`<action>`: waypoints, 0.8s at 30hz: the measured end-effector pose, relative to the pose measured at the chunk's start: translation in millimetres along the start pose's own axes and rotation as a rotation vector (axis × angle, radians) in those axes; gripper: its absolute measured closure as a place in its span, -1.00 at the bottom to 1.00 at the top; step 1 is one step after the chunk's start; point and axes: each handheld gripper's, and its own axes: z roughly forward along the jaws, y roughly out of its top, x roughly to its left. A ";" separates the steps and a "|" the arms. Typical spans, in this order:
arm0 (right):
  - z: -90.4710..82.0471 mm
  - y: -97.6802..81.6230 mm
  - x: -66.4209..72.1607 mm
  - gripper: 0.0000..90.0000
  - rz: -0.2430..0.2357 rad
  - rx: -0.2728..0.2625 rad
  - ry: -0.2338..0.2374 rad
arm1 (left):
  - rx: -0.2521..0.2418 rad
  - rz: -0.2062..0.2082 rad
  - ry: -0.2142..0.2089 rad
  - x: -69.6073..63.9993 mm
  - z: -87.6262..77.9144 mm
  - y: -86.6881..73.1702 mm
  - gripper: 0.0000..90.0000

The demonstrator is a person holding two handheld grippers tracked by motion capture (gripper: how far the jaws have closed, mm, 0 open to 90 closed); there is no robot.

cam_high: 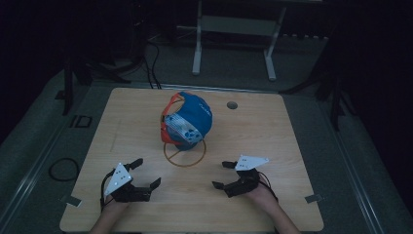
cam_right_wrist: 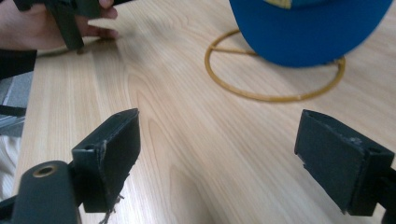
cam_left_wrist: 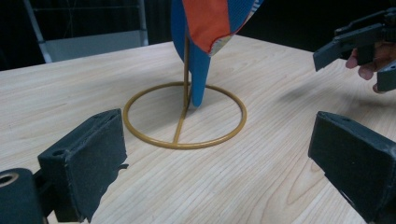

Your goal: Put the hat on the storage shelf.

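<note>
Dim room, light wooden table [cam_high: 272,141]. Blue-and-orange cap [cam_high: 187,119] sits on a gold wire stand [cam_high: 184,156] mid-table. Left gripper [cam_high: 143,175] and right gripper [cam_high: 224,174] rest near the front edge, jaws wide apart, holding nothing.

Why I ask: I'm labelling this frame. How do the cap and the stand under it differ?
The cap is soft blue fabric with orange panels; the stand is thin yellow-brown wire. The cap sits up off the table, brim pointing down, while the stand's ring lies flat on the wood with a post rising into the cap. Both sit at mid-table, touched by neither gripper.
</note>
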 end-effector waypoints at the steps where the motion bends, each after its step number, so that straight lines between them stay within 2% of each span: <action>1: -0.9 -2.9 -0.9 -0.68 0.006 0.004 -0.002 | 0.001 -0.002 0.001 0.2 0.1 0.0 -0.90; 7: -5.9 -18.0 -5.1 -0.68 0.028 0.031 -0.009 | 0.002 0.000 -0.003 0.2 0.3 -0.1 -0.90; 12: -10.1 -22.0 -5.3 -0.67 0.024 0.028 -0.009 | 0.003 -0.001 -0.007 0.2 0.2 -0.4 -0.90; 15: -15.7 -25.5 -3.2 -0.67 -0.009 0.006 -0.018 | 0.003 -0.006 -0.008 0.3 -0.4 -0.5 -0.90; 21: -23.4 -30.2 -3.4 -0.67 -0.067 0.026 -0.045 | -0.003 -0.009 -0.017 0.2 -1.0 -0.6 -0.90; 24: -28.5 -31.5 -7.4 -0.67 -0.076 0.018 -0.051 | 0.000 -0.011 -0.018 0.4 -0.6 -1.0 -0.90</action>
